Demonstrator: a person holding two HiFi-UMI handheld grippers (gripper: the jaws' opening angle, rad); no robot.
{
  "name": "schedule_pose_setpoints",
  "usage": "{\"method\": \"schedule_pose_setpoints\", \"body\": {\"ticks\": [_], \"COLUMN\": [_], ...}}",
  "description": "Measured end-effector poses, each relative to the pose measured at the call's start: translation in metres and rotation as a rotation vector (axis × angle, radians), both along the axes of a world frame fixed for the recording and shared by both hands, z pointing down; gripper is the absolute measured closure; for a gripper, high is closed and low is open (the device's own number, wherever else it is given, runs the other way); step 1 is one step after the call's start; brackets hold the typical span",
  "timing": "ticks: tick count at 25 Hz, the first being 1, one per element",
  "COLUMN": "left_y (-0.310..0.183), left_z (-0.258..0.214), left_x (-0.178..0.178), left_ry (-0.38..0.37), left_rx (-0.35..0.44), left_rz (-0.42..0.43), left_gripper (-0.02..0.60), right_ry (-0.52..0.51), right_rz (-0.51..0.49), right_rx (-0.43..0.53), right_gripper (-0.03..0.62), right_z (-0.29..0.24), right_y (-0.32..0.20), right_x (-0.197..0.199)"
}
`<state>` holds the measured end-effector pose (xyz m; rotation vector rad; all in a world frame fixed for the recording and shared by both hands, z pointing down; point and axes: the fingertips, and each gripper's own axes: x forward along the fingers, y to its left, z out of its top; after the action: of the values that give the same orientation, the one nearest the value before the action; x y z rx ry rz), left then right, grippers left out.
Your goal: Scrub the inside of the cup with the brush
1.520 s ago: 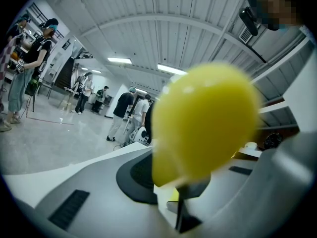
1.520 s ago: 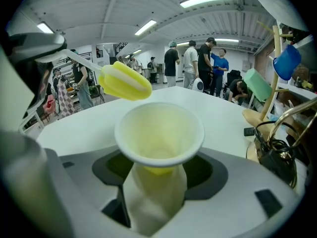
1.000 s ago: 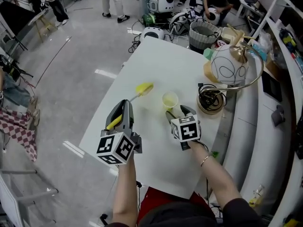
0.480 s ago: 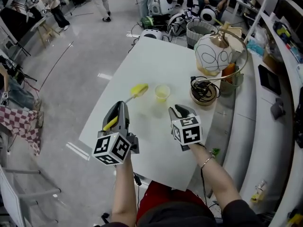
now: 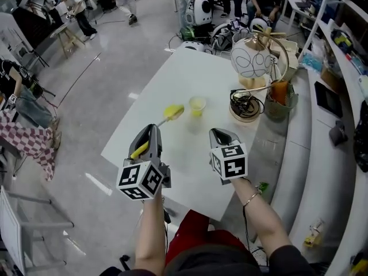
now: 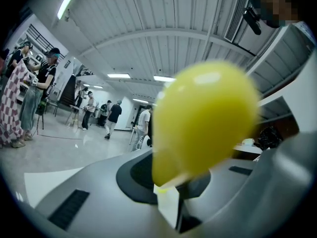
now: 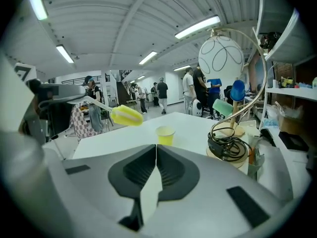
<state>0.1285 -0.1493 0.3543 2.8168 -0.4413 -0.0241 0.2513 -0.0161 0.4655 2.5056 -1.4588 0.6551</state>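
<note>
Since the right gripper (image 5: 218, 134) just closed up empty, the cup (image 5: 197, 105) sits unheld; the left gripper (image 5: 150, 132), clamped on the brush (image 5: 173, 112), could easily knock it over.

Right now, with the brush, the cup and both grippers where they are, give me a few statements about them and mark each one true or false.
1. The left gripper is clamped on the brush. True.
2. The brush is inside the cup. False: its yellow head is outside the cup, to the cup's left in the head view.
3. The right gripper holds the cup. False: its jaws have just been closing and now meet on nothing; the cup stands apart from it.
4. The cup stands upright on the white table. True.
</note>
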Motion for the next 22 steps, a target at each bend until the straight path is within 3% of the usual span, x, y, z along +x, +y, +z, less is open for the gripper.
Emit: {"method": "schedule_pose_setpoints", "body": {"ticks": [22], "left_y": [0.124], "left_z": [-0.033], "left_x": [-0.110], "left_ry": [0.032], "left_rx": [0.068], "left_rz": [0.016], "left_gripper": [0.543], "right_ry": [0.075], "right_rz": [0.007], "right_rx": [0.089], "right_gripper": [0.576], "right_z": [-0.054], "right_y": [0.115], "right_x": [-0.107]}}
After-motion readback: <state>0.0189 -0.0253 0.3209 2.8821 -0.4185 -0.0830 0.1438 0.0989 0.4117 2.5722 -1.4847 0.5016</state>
